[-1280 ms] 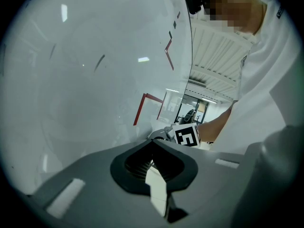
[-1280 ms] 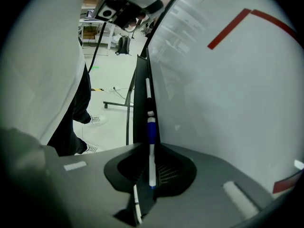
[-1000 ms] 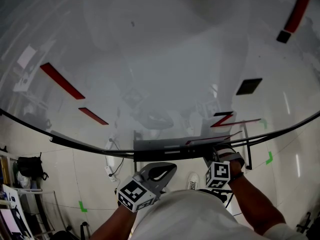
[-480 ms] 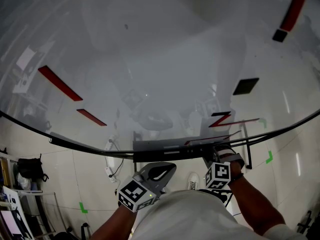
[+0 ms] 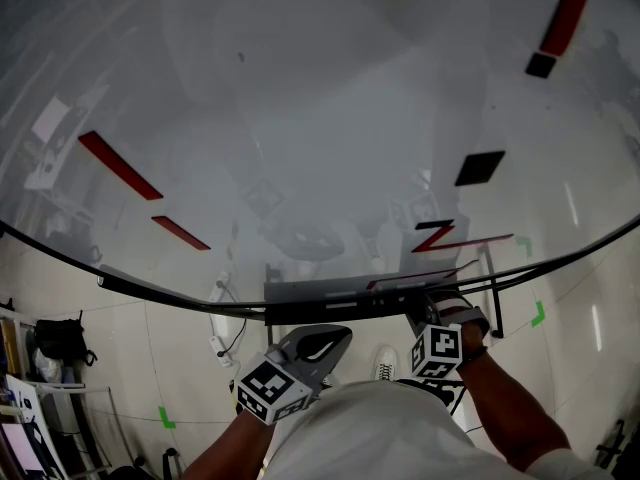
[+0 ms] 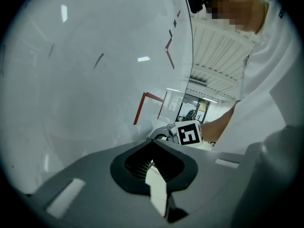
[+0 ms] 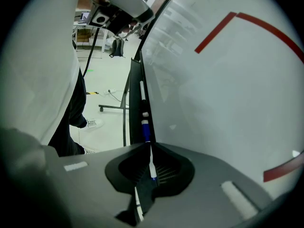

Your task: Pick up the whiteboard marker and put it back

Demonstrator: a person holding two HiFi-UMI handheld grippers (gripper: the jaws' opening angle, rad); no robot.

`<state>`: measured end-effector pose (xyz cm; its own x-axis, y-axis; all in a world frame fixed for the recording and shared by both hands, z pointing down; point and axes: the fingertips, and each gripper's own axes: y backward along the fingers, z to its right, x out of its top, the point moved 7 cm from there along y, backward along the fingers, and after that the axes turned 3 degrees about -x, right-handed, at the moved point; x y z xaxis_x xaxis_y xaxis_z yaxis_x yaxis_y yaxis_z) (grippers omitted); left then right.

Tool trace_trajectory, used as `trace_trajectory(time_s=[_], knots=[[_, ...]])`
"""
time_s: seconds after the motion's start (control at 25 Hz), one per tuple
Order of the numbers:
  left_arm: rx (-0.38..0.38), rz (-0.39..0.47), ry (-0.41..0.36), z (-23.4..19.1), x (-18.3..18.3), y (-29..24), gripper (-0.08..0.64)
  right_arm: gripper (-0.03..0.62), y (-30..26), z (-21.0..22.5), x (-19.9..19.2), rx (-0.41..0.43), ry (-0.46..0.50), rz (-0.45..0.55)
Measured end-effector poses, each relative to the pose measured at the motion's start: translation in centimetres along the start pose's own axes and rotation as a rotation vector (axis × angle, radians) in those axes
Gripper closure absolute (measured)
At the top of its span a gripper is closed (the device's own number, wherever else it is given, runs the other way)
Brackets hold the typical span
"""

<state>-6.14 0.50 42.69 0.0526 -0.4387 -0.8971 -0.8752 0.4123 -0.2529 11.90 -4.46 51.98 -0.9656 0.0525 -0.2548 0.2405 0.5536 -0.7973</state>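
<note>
The whiteboard marker (image 7: 146, 127), white with a blue end, lies lengthwise in the black tray (image 7: 135, 103) under the whiteboard (image 7: 228, 94). My right gripper (image 7: 151, 161) is shut on its near end, and a thin white and blue strip shows between the jaws. In the head view the right gripper (image 5: 424, 313) reaches to the tray (image 5: 320, 303) at the board's lower edge; I cannot make out the marker there. My left gripper (image 5: 338, 334) hangs below the tray, off the board. In its own view the left gripper (image 6: 153, 169) is shut and holds nothing.
Red lines (image 5: 120, 165) are drawn on the whiteboard (image 5: 320, 118), and a black square (image 5: 480, 168) sticks to it at the right. A second white marker (image 7: 141, 90) lies farther along the tray. Below are the board's stand, a cable, green floor tape (image 5: 539, 315) and a dark bag (image 5: 60, 338).
Both grippers have held still. Only the head camera has drifted, so the marks on the board sit slightly higher in view.
</note>
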Motion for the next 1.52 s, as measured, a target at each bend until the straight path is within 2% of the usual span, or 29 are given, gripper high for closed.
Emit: trace_trajectory(time_s=[0.36,0.52,0.72,0.96,1.2,1.52], knots=[[0.006,-0.003,0.000,0.1,-0.2,0.2,0.543,0.591,0.2,-0.2,0.3,0.009,-0.017,0.015],[0.006,-0.002,0.000,0.2,-0.2,0.3,0.543,0.591,0.8,-0.1,0.6,0.071,-0.151,0.071],[0.000,-0.003,-0.003,0.2,-0.2,0.1,0.543,0.591,1.7,0.0,0.6,0.094,-0.229,0.107],[-0.008,-0.005,-0.006,0.3,-0.1,-0.1,0.543,0.591,3.5,0.9,0.7,0.137,-0.499,0.238],[-0.018,-0.012,-0.011,0.5,-0.1,-0.5,0.543,0.591,4.2,0.9,1.1,0.152,-0.571,0.297],[-0.017,-0.005,-0.014,0.5,0.0,-0.4,0.543,0.591,5.8,1.5,1.5,0.268,-0.840,0.437]])
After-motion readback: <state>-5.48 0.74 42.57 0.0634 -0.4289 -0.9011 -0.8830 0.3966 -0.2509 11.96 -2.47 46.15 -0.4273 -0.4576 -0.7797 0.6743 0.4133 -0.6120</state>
